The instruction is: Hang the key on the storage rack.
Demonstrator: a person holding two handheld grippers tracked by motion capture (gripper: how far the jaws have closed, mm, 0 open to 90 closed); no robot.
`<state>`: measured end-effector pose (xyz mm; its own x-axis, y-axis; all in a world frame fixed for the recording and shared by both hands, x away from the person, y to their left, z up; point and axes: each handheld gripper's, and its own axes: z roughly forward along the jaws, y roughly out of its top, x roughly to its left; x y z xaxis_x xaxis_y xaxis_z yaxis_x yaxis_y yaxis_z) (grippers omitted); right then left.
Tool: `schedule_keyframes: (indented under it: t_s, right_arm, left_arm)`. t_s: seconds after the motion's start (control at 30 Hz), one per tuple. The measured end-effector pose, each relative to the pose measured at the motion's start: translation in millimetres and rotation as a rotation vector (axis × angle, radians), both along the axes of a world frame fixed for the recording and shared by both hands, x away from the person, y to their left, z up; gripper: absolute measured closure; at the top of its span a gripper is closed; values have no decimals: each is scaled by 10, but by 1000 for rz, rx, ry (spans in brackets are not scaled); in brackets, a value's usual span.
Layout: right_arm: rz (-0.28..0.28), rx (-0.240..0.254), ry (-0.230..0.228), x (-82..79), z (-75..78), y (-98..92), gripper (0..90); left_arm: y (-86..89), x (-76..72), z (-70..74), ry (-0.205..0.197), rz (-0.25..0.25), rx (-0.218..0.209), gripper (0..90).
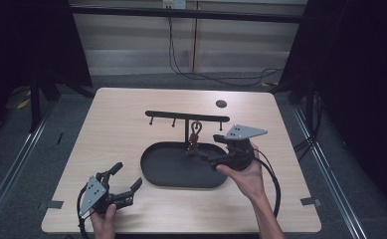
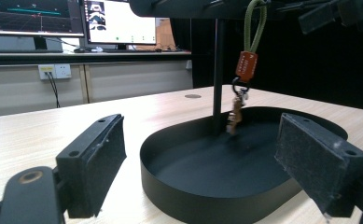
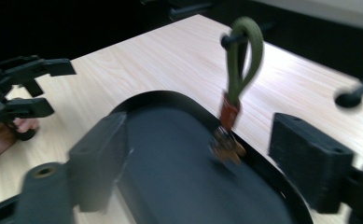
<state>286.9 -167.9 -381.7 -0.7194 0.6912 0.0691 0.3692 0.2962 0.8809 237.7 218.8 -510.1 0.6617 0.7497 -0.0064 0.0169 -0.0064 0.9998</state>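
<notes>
A keychain (image 1: 195, 135) with an olive loop (image 3: 244, 60), an orange tag (image 2: 247, 65) and small keys hangs from a peg of the black T-shaped rack (image 1: 187, 118). Its keys dangle just above the black oval tray (image 1: 181, 185). My right gripper (image 1: 208, 148) sits at the tray's right side, open, with the keychain ahead of its jaws and nothing between them; the keychain looks blurred in the right gripper view. My left gripper (image 1: 128, 175) rests near the table's front left, open and empty, facing the tray (image 2: 207, 196).
A small dark disc (image 1: 221, 103) lies on the table behind the rack. Other rack pegs (image 3: 356, 95) stick out near the keychain. Monitors (image 2: 118, 21) stand on a bench beyond the table. Bare wood surrounds the tray.
</notes>
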Motion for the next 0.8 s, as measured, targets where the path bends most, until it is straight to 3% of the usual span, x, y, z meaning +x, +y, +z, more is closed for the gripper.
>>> schedule_keyframes:
  t_s: [0.23,0.37,0.53,0.67,0.8]
  right_arm:
    - [-35,39,2,-107,-263,-95,134]
    - [-55,94,12,-143,-408,-178,134]
    - [-109,87,3,-227,-599,-247,137]
    - [-139,101,-29,-287,-767,-303,136]
    - [-191,134,-115,-365,-946,-331,137]
  left_arm:
    - [3,0,1,0,-1,5,157]
    - [2,0,0,0,0,2,157]
    - [3,0,1,0,0,4,157]
    - [-1,0,0,0,0,-1,157]
    - [-1,0,0,0,0,-1,157]
